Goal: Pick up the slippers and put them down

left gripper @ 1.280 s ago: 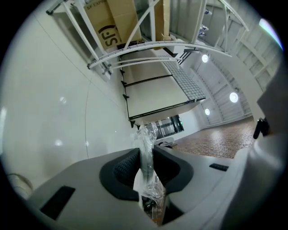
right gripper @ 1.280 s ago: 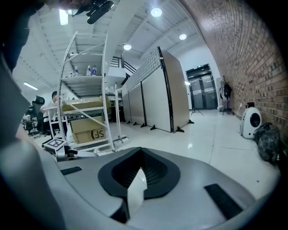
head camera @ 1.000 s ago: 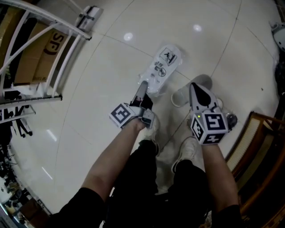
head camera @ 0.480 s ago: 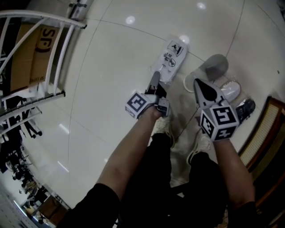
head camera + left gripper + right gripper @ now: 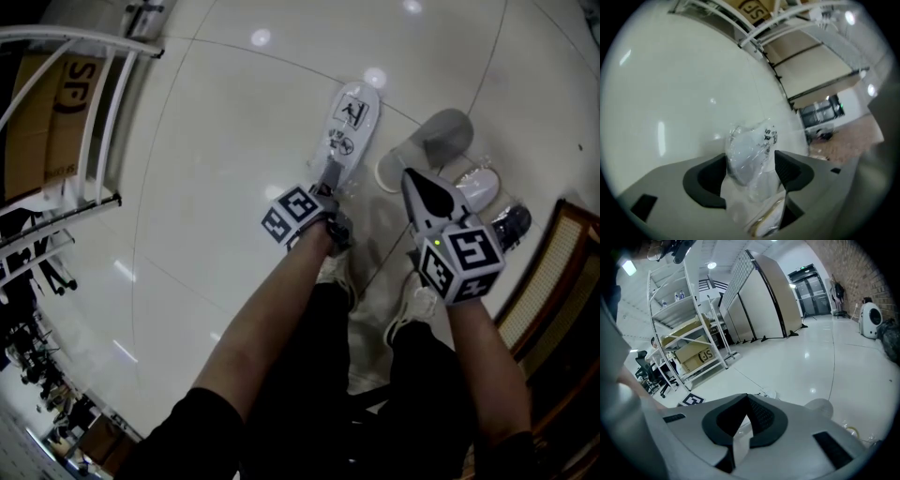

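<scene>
The slippers [image 5: 352,120] are a white pair sealed in a clear printed plastic bag, lying on the pale floor tiles straight ahead. My left gripper [image 5: 330,174] points down at the bag's near end. In the left gripper view the bag [image 5: 749,154] lies between the dark pads [image 5: 783,169] of the left gripper [image 5: 751,161], whose jaws are opening and stand well apart. My right gripper [image 5: 411,178] hovers to the right of the bag, apart from it. In the right gripper view the right gripper [image 5: 747,398] is shut, its pads meeting at the tip with nothing between them.
A grey round object [image 5: 442,137], a white shoe-like thing [image 5: 480,187] and a dark item [image 5: 512,225] lie right of the bag. A wooden chair [image 5: 553,300] stands at the right edge. A white shelf rack [image 5: 89,94] holding a cardboard box [image 5: 54,103] fills the left.
My left gripper has dropped toward the floor with the bag, and its jaws have spread from a tight grip to wide apart. The right gripper has come down a little.
</scene>
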A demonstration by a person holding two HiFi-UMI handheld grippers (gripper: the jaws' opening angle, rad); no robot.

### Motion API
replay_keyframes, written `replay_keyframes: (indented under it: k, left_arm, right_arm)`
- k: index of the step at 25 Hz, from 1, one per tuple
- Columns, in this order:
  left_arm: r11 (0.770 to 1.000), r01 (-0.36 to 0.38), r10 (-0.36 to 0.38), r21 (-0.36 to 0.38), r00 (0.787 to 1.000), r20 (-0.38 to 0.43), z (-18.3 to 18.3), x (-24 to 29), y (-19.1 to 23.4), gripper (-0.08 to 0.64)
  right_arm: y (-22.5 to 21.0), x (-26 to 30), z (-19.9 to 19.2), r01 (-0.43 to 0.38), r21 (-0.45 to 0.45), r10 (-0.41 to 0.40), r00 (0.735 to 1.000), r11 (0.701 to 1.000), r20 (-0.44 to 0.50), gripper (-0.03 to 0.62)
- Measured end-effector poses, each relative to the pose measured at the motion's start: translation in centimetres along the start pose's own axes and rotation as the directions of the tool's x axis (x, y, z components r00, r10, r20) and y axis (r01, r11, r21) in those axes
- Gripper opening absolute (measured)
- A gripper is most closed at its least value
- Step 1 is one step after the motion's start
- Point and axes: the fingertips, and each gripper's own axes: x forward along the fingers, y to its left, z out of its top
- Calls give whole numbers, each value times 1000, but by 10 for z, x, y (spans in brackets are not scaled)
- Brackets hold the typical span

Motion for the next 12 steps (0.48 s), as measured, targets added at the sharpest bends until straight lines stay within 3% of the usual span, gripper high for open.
replay_keyframes:
  k: [1, 3, 4, 7, 8, 10, 11, 12]
  left_arm:
    - [991, -93, 96, 101, 995, -34, -7, -2, 10, 319]
    - [936, -204, 235, 286, 969, -76, -18, -8, 21, 319]
    - [920, -203, 247, 336, 964, -96, -23, -9, 22, 319]
    - [906, -151, 225, 396, 963, -146, -29, -7, 19, 319]
    - [884, -160, 248, 440, 957, -151, -28, -6, 19, 319]
    - [798, -189, 329, 572, 932, -151, -31, -7, 21, 325]
    - [736, -204, 382, 645, 912, -148, -34, -9, 23, 338]
    - [658, -219, 440, 720, 888, -132, -36, -13, 27, 350]
  right_arm:
    - [0, -1, -2, -3, 1, 3, 1000, 1000, 0, 8]
    - [0, -4, -4, -9, 7, 9, 1000, 1000, 0, 8]
    - [0, -5, -4, -10, 11, 10, 1000, 1000, 1, 8]
    - [0, -7, -2, -7, 22, 7, 1000, 1000, 7, 8]
    - [-1, -7, -1, -7, 21, 6, 1000, 1000, 7, 8]
    - [-3, -7, -2, -4, 17, 4, 1000, 1000, 2, 8]
    - [-5, -7, -3, 0, 19, 0, 1000, 1000, -2, 8]
    - [-6, -7, -4, 3, 24, -3, 1000, 1000, -4, 8]
